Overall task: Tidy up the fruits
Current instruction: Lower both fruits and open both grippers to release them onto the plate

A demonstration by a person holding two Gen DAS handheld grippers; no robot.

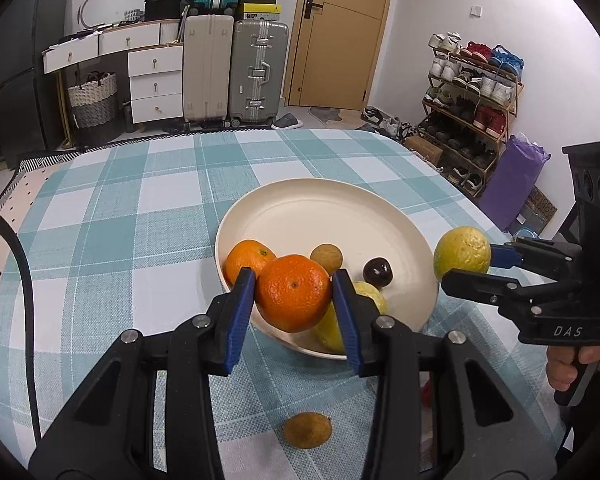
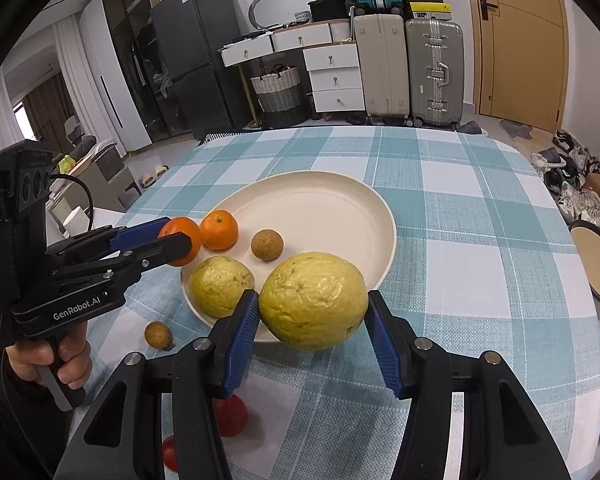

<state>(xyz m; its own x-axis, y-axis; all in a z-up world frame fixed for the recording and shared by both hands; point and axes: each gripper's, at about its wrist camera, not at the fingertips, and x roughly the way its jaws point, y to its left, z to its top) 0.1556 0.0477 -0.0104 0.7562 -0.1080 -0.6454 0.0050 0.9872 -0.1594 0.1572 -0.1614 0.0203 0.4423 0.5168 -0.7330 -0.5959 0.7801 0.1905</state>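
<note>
My left gripper (image 1: 294, 294) is shut on an orange mandarin (image 1: 292, 292) and holds it over the near rim of the cream plate (image 1: 324, 208). My right gripper (image 2: 312, 312) is shut on a large yellow guava (image 2: 314, 300), held above the plate's near right rim (image 2: 312, 184). On the plate lie a second mandarin (image 2: 219, 229), a brown longan (image 2: 266, 244), a second guava (image 2: 220, 285) and a dark cherry-like fruit (image 1: 377, 271). The right gripper also shows in the left wrist view (image 1: 466, 266), and the left gripper in the right wrist view (image 2: 176, 242).
A loose longan (image 1: 307, 429) lies on the checked tablecloth in front of the plate, seen too in the right wrist view (image 2: 158, 334). Two red fruits (image 2: 231, 416) lie near the table's front edge. A dark-rimmed round dish (image 2: 596, 268) sits at the far right.
</note>
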